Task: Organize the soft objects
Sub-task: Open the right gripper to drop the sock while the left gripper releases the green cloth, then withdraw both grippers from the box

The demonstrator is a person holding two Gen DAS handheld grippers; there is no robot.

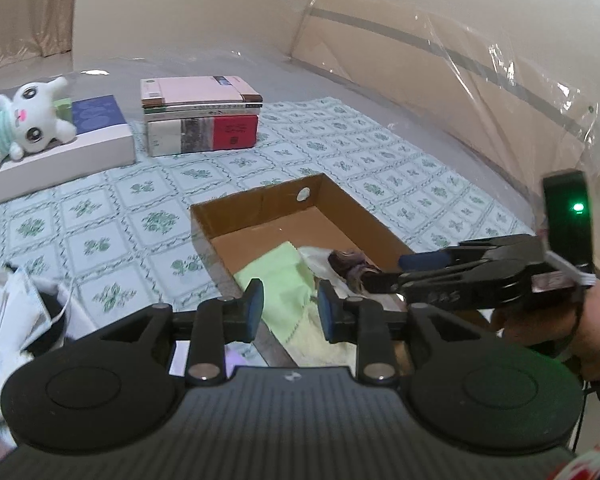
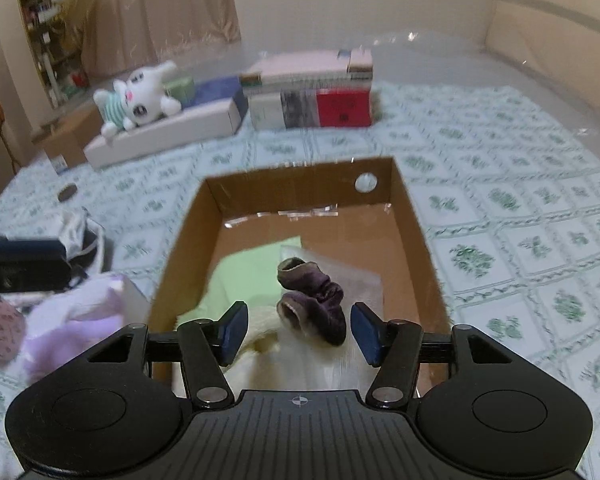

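While right gripper (image 2: 299,330) hovers over cardboard box (image 2: 416,232), fingers spread, empty: purple socks (image 2: 314,308) lie inside on white cloth. Placing step looks done. Left gripper (image 1: 287,310) fingers apart, empty. Next: fetch lavender item (image 2: 76,332) beside box.

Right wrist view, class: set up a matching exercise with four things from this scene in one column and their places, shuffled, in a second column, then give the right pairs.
Things:
1. purple socks
2. plush bunny
3. pink book
4. lilac cloth

Places:
A. on top of the book stack
B. on the tablecloth, left of the cardboard box
C. lying on the white flat box
D. inside the cardboard box

Pairs: 1-D, 2-C, 3-A, 4-B
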